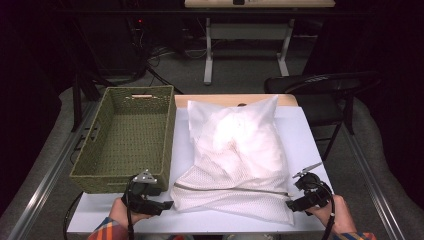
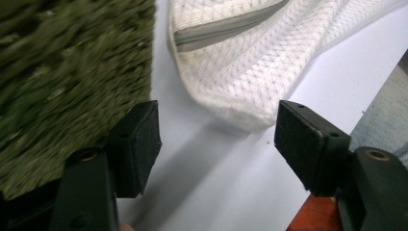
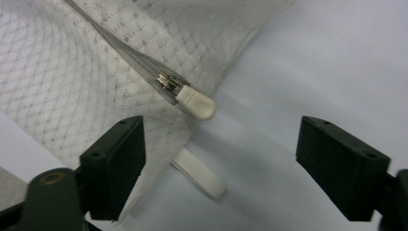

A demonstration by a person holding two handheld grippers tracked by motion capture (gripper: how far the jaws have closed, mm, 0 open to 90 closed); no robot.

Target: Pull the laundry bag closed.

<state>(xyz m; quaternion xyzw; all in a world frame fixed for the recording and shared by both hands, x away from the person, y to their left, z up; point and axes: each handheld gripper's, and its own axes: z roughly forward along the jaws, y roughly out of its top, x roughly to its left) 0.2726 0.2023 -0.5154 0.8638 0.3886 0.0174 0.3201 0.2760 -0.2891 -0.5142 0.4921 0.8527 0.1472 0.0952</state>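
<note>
Beside the mesh bag (image 1: 235,165), each hand-held gripper, left (image 2: 216,139) and right (image 3: 219,163), gapes wide, holding nothing.

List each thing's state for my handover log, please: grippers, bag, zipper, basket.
Left gripper: open, holding nothing.
Right gripper: open, holding nothing.
Mesh bag: lying flat, stuffed full.
Zipper: closed, pull at the end.
Basket: upright, empty.

Left gripper (image 2: 217,139) wide open over the white tabletop (image 2: 231,183)!
Its black jaws stand well apart; the woven green basket (image 2: 67,77) sits just beside the left jaw, and the white mesh zippered bag (image 2: 250,67) lies ahead, its corner between them.
</note>
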